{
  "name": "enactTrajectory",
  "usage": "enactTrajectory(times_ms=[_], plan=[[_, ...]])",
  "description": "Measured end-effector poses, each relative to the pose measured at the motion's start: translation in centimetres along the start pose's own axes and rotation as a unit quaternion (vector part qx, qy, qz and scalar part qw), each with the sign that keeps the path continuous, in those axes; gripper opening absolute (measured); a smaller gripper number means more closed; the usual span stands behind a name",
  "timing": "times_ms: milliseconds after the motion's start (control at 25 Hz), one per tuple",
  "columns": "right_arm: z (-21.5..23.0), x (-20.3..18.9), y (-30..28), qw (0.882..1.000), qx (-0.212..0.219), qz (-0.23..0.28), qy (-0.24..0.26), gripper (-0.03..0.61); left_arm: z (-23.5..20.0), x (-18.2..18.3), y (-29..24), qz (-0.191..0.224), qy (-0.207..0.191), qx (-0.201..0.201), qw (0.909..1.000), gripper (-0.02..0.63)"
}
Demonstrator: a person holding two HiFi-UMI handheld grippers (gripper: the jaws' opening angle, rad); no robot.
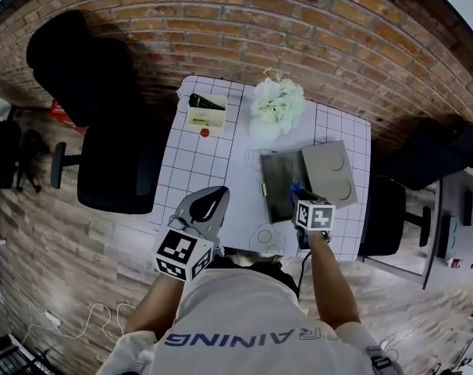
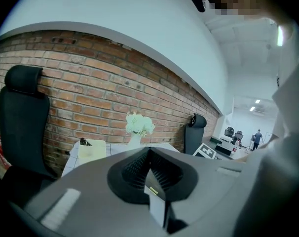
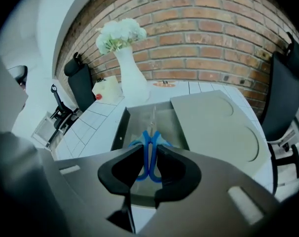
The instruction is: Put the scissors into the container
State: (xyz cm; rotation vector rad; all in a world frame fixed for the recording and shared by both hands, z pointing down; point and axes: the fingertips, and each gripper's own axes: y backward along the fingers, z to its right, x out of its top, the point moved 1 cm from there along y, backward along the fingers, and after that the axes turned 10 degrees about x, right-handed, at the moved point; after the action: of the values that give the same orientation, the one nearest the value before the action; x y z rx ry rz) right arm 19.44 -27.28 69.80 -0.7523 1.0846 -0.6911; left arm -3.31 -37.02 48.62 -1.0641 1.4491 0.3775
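Left tool [image 2: 149,152], held close to the body, has jaws together; right tool [image 3: 149,154], arm extended, pinches scissors [image 3: 148,138].

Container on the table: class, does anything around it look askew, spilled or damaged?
Nothing looks spilled or damaged. The container is open. Its lid lies off, angled along its right side. That seems deliberate, since the right gripper holds the scissors at the opening.
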Motion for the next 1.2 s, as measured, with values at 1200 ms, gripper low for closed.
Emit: enactTrajectory(times_ms=[1200], plan=[[-0.1,1.3,0.3,0.999,-0.030,-0.001,-0.015,0.113,-1.8,0.3,1.6,0.013,0.005,0.012,0.9998,0.000]])
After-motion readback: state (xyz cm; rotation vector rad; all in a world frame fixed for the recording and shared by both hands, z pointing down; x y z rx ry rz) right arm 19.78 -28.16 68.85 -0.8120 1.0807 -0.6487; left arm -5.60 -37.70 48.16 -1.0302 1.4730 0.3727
